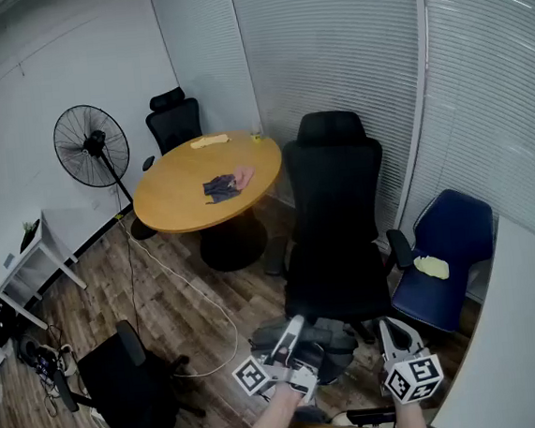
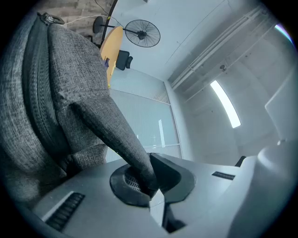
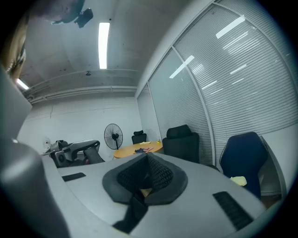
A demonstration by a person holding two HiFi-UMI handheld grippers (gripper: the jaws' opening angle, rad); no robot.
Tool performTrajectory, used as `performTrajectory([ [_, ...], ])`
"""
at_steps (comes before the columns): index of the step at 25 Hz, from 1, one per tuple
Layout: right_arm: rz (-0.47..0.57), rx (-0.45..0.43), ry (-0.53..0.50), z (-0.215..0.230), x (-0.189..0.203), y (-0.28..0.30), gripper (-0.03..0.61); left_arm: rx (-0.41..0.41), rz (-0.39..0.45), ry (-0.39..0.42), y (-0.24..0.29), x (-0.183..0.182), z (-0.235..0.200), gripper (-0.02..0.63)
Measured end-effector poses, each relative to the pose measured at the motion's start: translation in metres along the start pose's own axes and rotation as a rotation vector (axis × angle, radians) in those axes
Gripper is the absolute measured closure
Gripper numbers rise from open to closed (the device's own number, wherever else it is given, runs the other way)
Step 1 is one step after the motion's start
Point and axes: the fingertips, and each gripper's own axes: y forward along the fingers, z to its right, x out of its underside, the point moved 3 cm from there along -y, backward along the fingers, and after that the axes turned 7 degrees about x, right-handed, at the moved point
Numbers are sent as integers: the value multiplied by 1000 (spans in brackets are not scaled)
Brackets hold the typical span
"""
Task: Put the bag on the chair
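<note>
Left tool (image 2: pixel 151 186) clamped on strap of grey woven bag (image 2: pixel 60 93), right tool (image 3: pixel 144 183) closed, tall black chair (image 1: pixel 338 211)

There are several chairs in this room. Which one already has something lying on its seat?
The blue chair at the right, by the blinds: a pale yellow item lies on its seat. All other chairs are black.

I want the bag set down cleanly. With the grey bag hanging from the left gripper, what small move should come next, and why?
Probably lift the bag forward, over the seat of the black chair. The left gripper is shut on the strap, and the bag hangs low in front of the seat, not yet on it.
</note>
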Motion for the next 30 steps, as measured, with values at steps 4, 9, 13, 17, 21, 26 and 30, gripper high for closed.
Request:
performTrajectory([
  [4,3,3,3,0,-9,-4,568,9,13,-5,3,-7,1,591],
  [9,1,9,5,7,-10,-11,568,12,30,3,8,-7,3,591],
  [13,-27,25,12,15,-5,-12,566,18,56,-7,12,-7,2,591],
  [17,-33,24,-2,21,-4,-8,566,11,67,-8,17,-10,-6,591],
  [21,-36,24,1,32,-5,6,567,8,68,-11,29,-14,-19,591],
  [26,-32,-4,-5,50,-4,45,566,16,56,-20,65,-23,-49,591],
  [30,-46,-22,-13,66,-1,97,567,12,54,-28,102,-47,-86,591],
])
